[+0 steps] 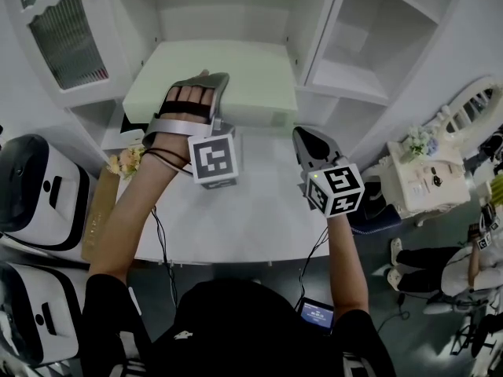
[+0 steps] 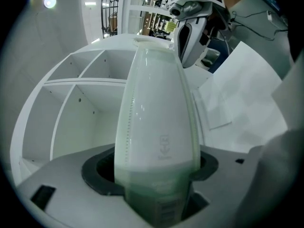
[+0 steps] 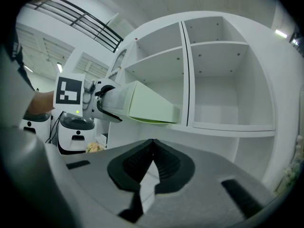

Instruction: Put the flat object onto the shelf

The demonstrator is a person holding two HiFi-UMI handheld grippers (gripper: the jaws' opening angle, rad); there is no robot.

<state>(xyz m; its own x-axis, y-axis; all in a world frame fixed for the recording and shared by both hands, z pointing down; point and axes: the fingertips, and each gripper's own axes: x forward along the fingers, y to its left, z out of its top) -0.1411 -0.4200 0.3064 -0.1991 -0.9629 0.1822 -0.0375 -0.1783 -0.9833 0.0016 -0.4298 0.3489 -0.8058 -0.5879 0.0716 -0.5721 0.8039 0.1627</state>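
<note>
Placement is in hand: the left claw [image 1: 215,82] clamps the flat object [image 1: 247,85] at the shelf [image 1: 311,23] mouth, while the right claw [image 1: 305,137] is closed and empty. Next, the object probably needs lowering onto the board, then release.

You're in a lab dressed as a home: a white shelf [image 1: 346,61], a glass-door cabinet [image 1: 67,34] and flowers [image 1: 126,162] by the table [image 1: 251,218], yet white machines [image 1: 35,191] stand at your left and another person [image 1: 448,261] sits nearby.
</note>
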